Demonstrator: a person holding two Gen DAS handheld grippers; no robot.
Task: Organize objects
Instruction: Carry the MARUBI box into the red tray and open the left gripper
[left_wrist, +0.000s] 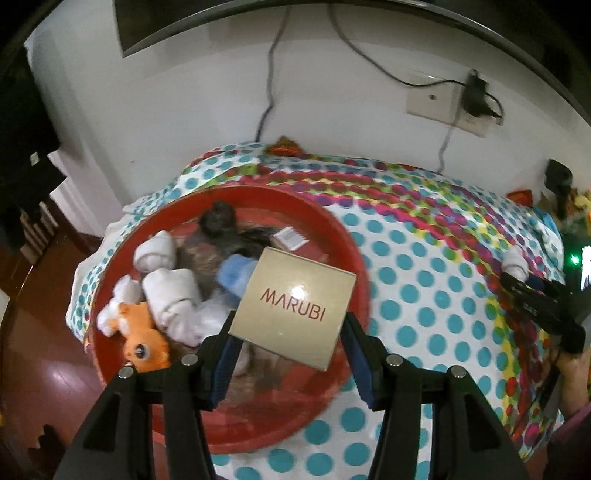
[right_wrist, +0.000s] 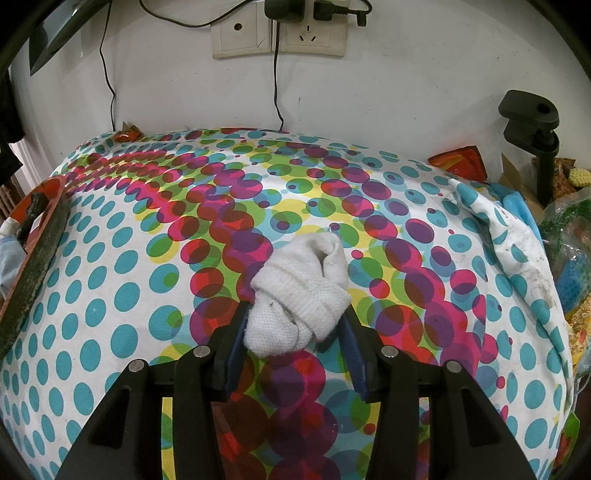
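Plainly, the left gripper (left_wrist: 288, 338) is clamped on the square MARUBI box (left_wrist: 295, 308), its pads pressed to the two opposite side edges, and carries it above the red basin (left_wrist: 332, 221). The box hangs tilted over the basin's right half; below and left of it lie rolled white socks (left_wrist: 168, 291), an orange plush toy (left_wrist: 142, 332) and darker items too blurred to name. The coming release appears to turn on this: the box sits directly over the basin's interior, so a straight drop or lowering should land it inside.

The right gripper (right_wrist: 295, 328) rests low on the dotted cloth (right_wrist: 110, 295), straddling a rolled white sock (right_wrist: 299, 295). Its jaws flank the sock's near end, the left pad touching while a thin gap shows at the right, so it does not seem gripped. The sock's long axis runs away from the tongs, and the basin lies far to their left.
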